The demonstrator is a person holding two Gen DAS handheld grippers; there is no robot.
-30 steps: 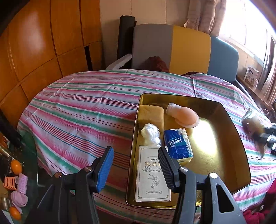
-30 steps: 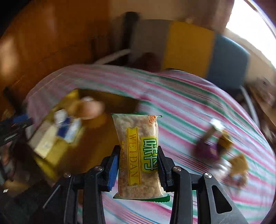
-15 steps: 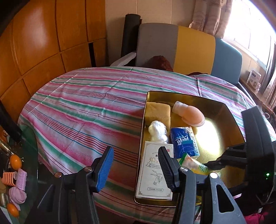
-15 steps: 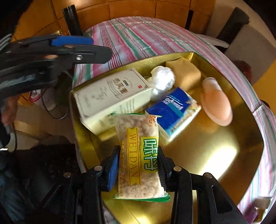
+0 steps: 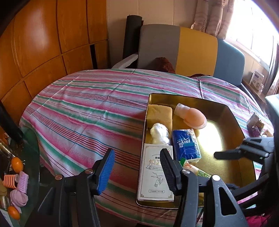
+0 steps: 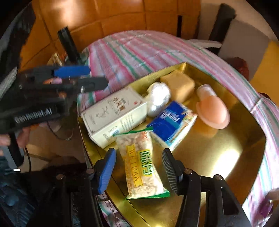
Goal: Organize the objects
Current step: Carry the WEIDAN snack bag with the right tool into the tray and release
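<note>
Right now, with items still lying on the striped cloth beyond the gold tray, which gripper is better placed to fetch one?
Probably the right gripper: its jaws are opening off the yellow-green snack packet in the gold metal tray, nearest the purple packet. The left gripper hangs at the tray's opposite edge.

We see orange wood panels filling the upper left of the left wrist frame, split by dark seams. To their right stands a pale wall with a dark roll leaning upright against it. Behind the desk, which is round and covered in a pink, green and white striped cloth, sits a sofa with grey, yellow and blue back sections. At upper right a window pours in strong daylight, with a pale curtain hanging beside it. A white box rests on the sill at the right edge. At lower left we see a glass side table.
</note>
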